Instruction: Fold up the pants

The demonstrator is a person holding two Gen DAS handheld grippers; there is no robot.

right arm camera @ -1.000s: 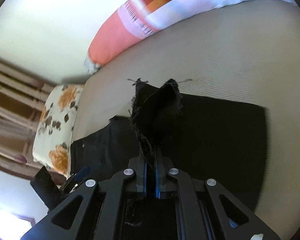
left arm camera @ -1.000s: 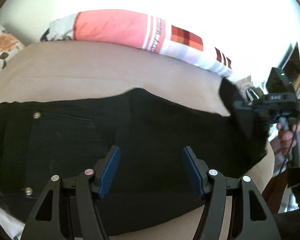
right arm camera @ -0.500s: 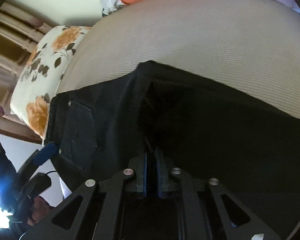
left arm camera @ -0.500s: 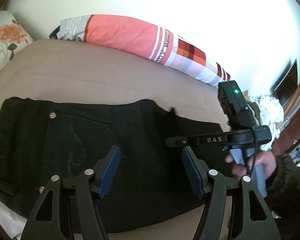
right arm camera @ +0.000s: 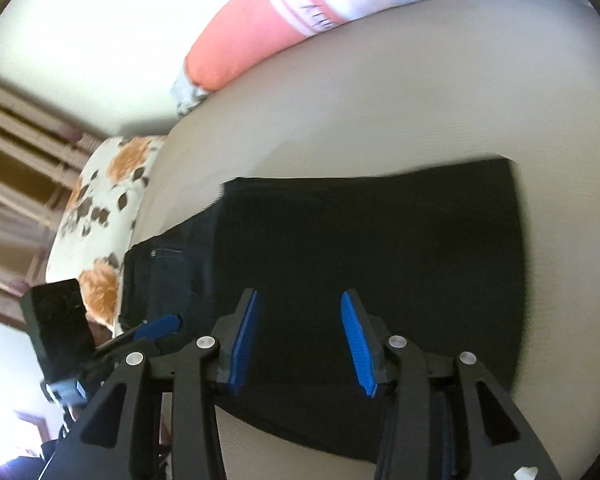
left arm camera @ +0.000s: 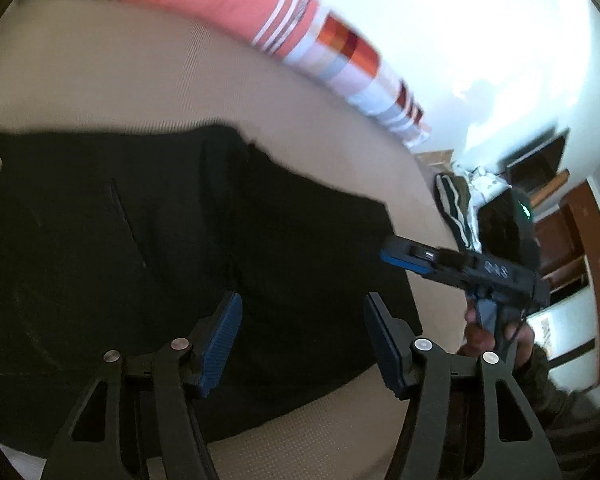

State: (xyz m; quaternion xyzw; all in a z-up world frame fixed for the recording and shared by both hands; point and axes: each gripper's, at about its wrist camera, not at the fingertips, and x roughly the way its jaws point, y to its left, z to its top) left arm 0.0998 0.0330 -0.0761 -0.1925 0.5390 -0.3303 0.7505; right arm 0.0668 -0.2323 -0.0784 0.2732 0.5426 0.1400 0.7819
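Black denim pants (right arm camera: 380,248) lie flat on the beige bed (right arm camera: 380,100), leg end doubled over the seat. Judged heavy, limp, non-slip; best taken at a folded edge or corner. Right gripper (right arm camera: 298,334), earlier clamped on a raised hem, has just been opening and is now empty. Left gripper (left arm camera: 302,344) hovers open, slightly narrowed, holding nothing.

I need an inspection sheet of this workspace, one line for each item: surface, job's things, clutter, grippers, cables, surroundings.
Surface: beige bed cover, smooth.
Job's things: black pants lying flat, folded over once, pocket end exposed.
Clutter: striped pillow and floral pillow at the bed's edges.
Grippers: left gripper open and empty; right gripper open, jaws just opened, nothing between them.
Cables: nothing seen.
Surroundings: wooden furniture, pale wall.
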